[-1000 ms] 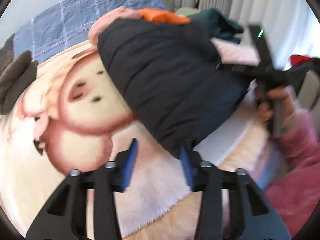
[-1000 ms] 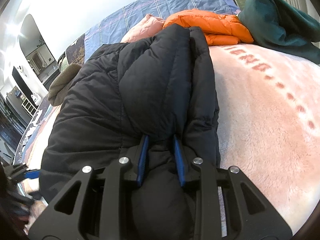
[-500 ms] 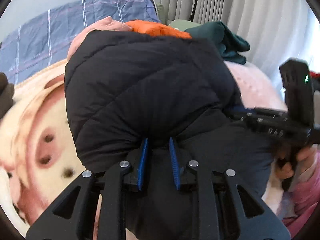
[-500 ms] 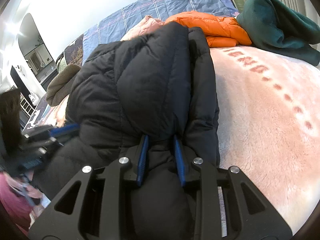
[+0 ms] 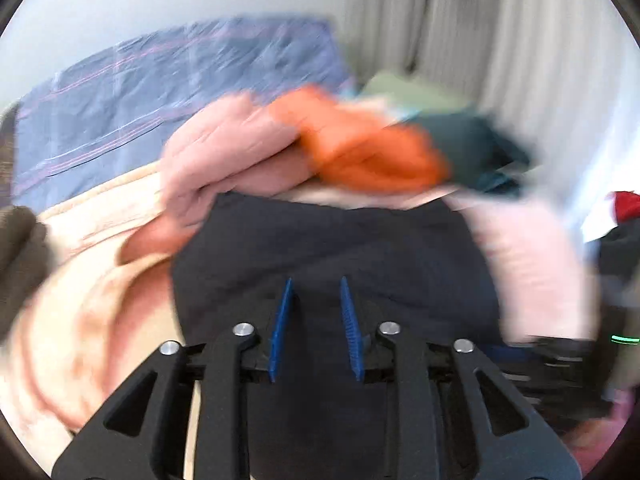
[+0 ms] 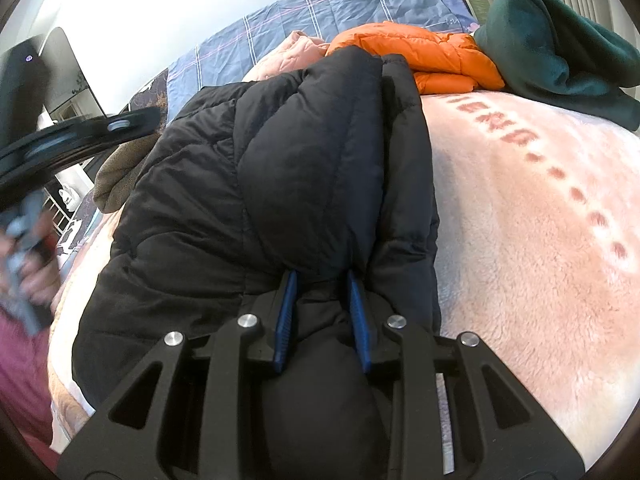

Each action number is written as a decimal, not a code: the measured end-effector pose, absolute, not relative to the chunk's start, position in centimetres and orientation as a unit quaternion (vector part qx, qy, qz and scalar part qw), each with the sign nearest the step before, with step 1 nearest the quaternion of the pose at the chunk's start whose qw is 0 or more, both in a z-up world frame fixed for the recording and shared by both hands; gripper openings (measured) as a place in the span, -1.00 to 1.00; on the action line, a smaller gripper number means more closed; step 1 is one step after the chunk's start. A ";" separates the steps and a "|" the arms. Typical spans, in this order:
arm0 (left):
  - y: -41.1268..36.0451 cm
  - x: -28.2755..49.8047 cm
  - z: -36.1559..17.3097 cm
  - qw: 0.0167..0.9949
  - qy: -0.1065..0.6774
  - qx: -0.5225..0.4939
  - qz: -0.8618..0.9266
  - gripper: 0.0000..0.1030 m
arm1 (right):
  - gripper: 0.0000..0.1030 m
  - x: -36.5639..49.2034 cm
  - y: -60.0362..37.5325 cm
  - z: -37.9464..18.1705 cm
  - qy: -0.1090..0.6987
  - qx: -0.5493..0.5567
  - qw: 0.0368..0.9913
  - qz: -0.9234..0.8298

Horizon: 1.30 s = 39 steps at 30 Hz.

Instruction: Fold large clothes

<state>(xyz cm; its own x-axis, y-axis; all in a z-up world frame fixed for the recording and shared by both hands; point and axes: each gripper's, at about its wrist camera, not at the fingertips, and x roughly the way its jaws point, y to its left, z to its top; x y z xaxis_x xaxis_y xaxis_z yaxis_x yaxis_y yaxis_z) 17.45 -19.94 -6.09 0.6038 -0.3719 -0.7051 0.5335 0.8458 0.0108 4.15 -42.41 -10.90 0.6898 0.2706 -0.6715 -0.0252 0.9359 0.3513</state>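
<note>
Black quilted puffer jacket (image 6: 280,184), folded in bulky layers on the pink plush blanket (image 6: 540,240) of the bed, long axis running 6 to 12 o'clock toward the orange jacket (image 6: 424,56). Right gripper (image 6: 322,316): blue fingers clamped on its near hem. The blurred left wrist view alone shows a pink garment (image 5: 224,152); left gripper (image 5: 314,328) fingers apart over the black fabric, gripping nothing visible.

left wrist: close over black jacket (image 5: 332,248) | right wrist: same, sharper
</note>
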 end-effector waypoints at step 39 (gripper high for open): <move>-28.2 19.4 -7.8 0.870 0.364 0.167 -0.287 0.13 | -0.47 4.3 -42.4 -11.1 0.384 0.154 0.907 0.078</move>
<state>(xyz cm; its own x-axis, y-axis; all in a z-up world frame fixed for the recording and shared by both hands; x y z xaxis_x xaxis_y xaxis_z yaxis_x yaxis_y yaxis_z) 19.35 -28.18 -7.82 0.5697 -0.3776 -0.7299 0.6214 0.7792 0.0819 4.28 -42.43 -11.13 0.6920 0.2605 -0.6732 -0.0241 0.9404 0.3391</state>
